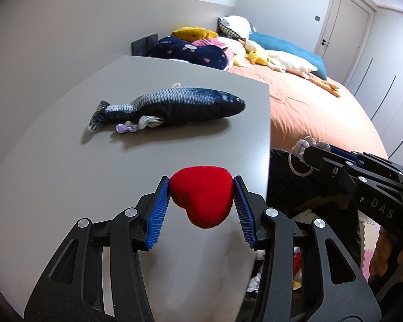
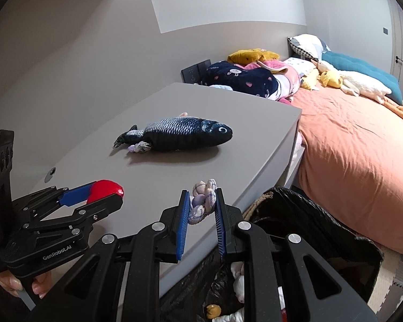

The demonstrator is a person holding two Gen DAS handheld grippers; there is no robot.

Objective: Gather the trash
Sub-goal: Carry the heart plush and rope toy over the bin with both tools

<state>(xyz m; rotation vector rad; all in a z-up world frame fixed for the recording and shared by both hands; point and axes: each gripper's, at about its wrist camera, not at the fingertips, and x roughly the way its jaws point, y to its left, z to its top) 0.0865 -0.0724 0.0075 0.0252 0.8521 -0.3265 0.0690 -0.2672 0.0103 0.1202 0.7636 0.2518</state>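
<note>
Two views, taken in turn. From the left wrist camera, the black bin bag beside the grey table is mostly hidden behind the table edge and the right gripper, so its contents are hard to make out (pale scraps show low down, nothing more certain). The left gripper is clenched on a red plush heart, its blue pads pressing each side, held just above the near table edge. The right gripper, seen side-on, pinches a small knotted cloth toy with a looped string, over the bag. A plush fish lies farther back on the table.

From the right wrist camera, the bag is cut off by the gripper frame; a few pale and yellow bits lie inside. The right gripper is closed narrowly on the cloth toy, at the table's corner beside the bag's rim. The left gripper shows only partly, the heart half covered by its finger. The fish lies mid-table, beside an orange-sheeted bed.
</note>
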